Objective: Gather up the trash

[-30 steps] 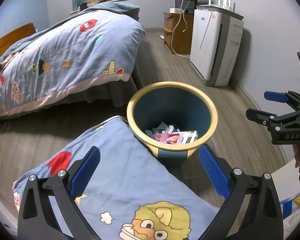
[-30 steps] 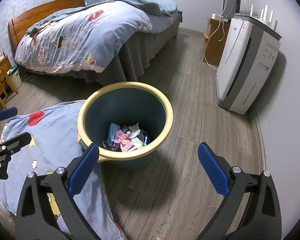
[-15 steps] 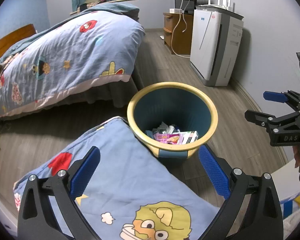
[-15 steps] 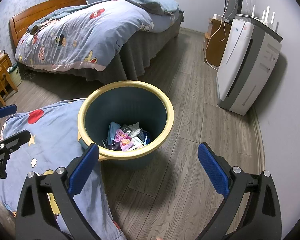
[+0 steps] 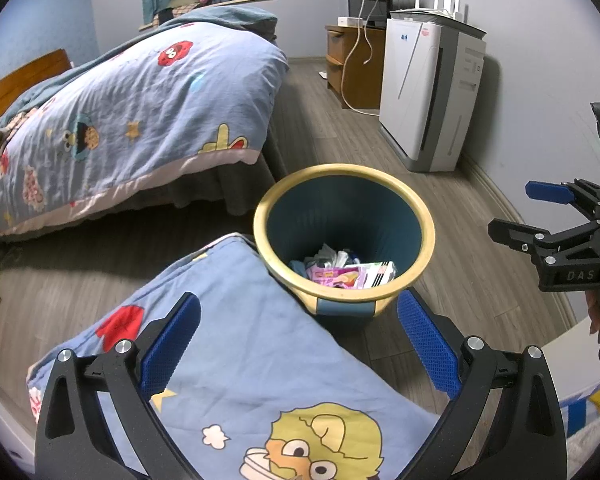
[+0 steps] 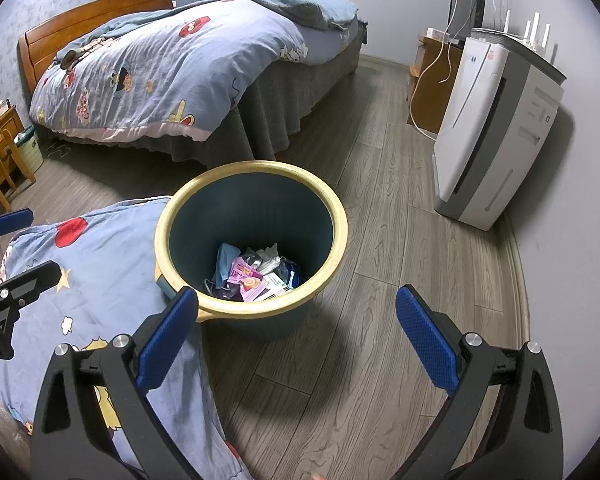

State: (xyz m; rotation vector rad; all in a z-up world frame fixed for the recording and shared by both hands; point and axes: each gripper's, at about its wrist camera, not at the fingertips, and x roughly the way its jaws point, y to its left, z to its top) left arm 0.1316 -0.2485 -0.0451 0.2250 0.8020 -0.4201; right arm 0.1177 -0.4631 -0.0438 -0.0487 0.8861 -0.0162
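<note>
Two empty grippers, left gripper (image 5: 298, 338) and right gripper (image 6: 296, 330), hover spread wide above the waste bin (image 6: 342, 216); wrappers (image 6: 254, 276) lie at its bottom. Locate remaining litter before descending, clearing the quilt (image 5: 228, 344) touching the rim.

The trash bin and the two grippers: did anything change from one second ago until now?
Nothing visibly changed. The left gripper and the right gripper hover with jaws open and empty, and the trash bin stands on the floor beside the quilt, wrappers inside.
</note>
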